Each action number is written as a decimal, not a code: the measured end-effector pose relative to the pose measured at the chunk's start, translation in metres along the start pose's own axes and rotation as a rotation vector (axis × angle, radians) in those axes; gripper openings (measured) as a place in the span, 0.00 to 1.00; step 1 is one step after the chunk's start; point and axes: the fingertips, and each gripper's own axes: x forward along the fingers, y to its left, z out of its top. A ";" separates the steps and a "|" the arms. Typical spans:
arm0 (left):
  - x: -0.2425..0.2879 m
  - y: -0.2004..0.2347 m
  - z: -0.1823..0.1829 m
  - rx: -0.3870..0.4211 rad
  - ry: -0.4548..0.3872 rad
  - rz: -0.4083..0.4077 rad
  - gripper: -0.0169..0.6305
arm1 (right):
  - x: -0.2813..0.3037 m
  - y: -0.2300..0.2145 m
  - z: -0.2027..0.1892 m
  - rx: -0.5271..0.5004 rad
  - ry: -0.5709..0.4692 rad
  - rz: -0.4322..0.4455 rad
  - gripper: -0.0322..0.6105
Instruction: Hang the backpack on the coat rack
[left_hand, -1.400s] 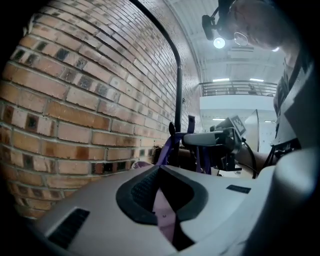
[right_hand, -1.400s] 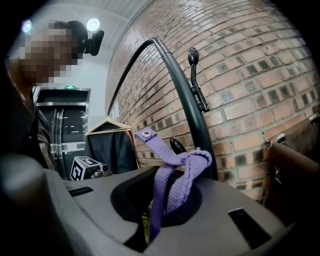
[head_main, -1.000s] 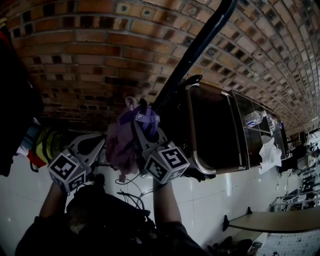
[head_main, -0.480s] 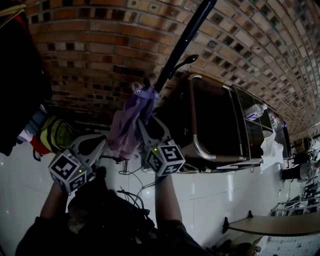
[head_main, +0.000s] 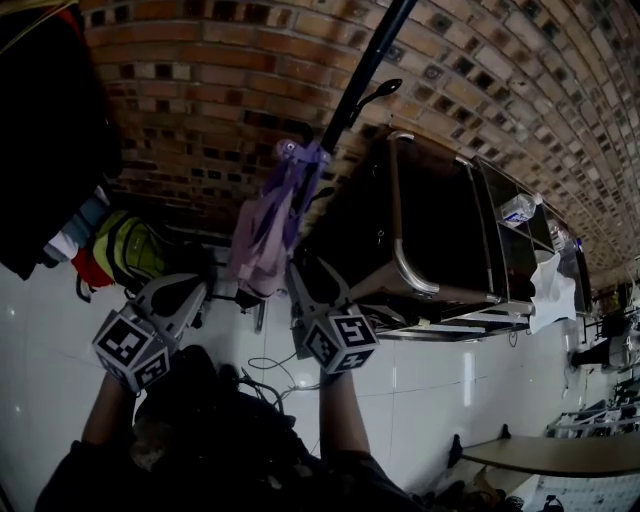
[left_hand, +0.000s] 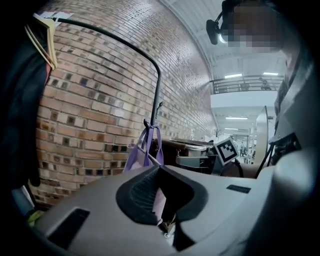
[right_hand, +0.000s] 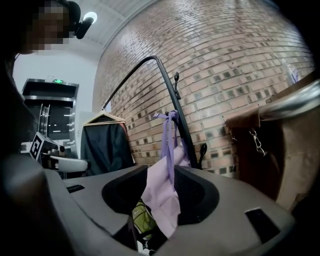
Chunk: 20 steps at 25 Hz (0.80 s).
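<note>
The purple backpack (head_main: 265, 230) hangs by its straps (head_main: 298, 155) from a hook on the black coat rack pole (head_main: 365, 70). My right gripper (head_main: 312, 275) sits just below and right of the bag. Its jaws have just been opening and stand open, with nothing pressed between them. In the right gripper view the backpack (right_hand: 167, 185) shows through the gap of the right gripper (right_hand: 160, 200), hanging free beyond it. My left gripper (head_main: 178, 295) is lower left of the bag, open and empty. In the left gripper view the backpack (left_hand: 142, 150) hangs ahead of the left gripper (left_hand: 160, 195).
A brick wall (head_main: 200, 90) stands behind the rack. A dark brown cabinet with a chrome rail (head_main: 400, 250) is right of the pole. Dark clothes (head_main: 40, 130) hang at the left, above a yellow-green bag (head_main: 125, 250). Cables (head_main: 262, 368) lie on the white floor.
My right gripper let go of the backpack's straps and drew back and down. The bag now hangs on the rack by itself. My left gripper also pulled back.
</note>
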 end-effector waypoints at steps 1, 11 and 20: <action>-0.005 -0.001 -0.002 0.000 0.001 0.000 0.05 | -0.005 0.005 -0.003 0.004 0.003 0.000 0.29; -0.080 0.015 -0.014 -0.023 -0.012 -0.014 0.05 | -0.030 0.067 -0.013 -0.005 -0.023 -0.050 0.29; -0.194 0.001 -0.032 -0.018 -0.015 -0.007 0.05 | -0.072 0.174 -0.046 0.019 -0.036 -0.053 0.29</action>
